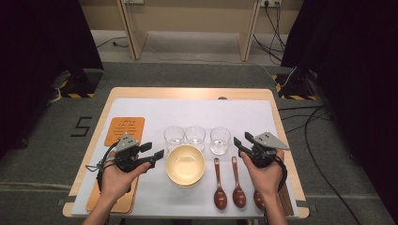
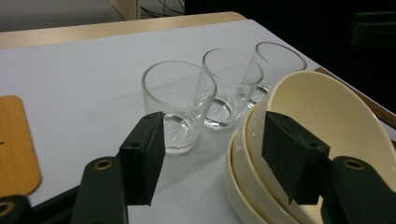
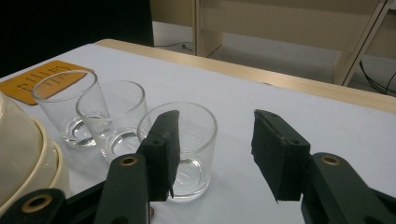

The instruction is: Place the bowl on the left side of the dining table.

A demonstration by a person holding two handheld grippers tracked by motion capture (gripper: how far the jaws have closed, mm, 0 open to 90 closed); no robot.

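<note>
The left gripper (image 2: 210,154) has its jaws apart with nothing between them, one pad low in front of the nearest glass (image 2: 180,105) and the other just at the rim of the stacked bowls (image 2: 327,121). From above, the left gripper (image 1: 152,152) sits just left of the bowls (image 1: 185,164), which rest mid-table in front of a row of three glasses.

The risk here is the tilt — the top bowl leans inside the ones beneath, so a pinch on its rim could slide it or lift the whole stack unevenly. A wide sweep could also knock the nearest glass into its neighbour (image 2: 232,86).

The right gripper (image 3: 215,149) is open too, empty, near the rightmost glass (image 3: 184,144) — closing off-centre could tip it. Two spoons (image 1: 229,185) lie just below, well within reach of a careless wrist.
</note>
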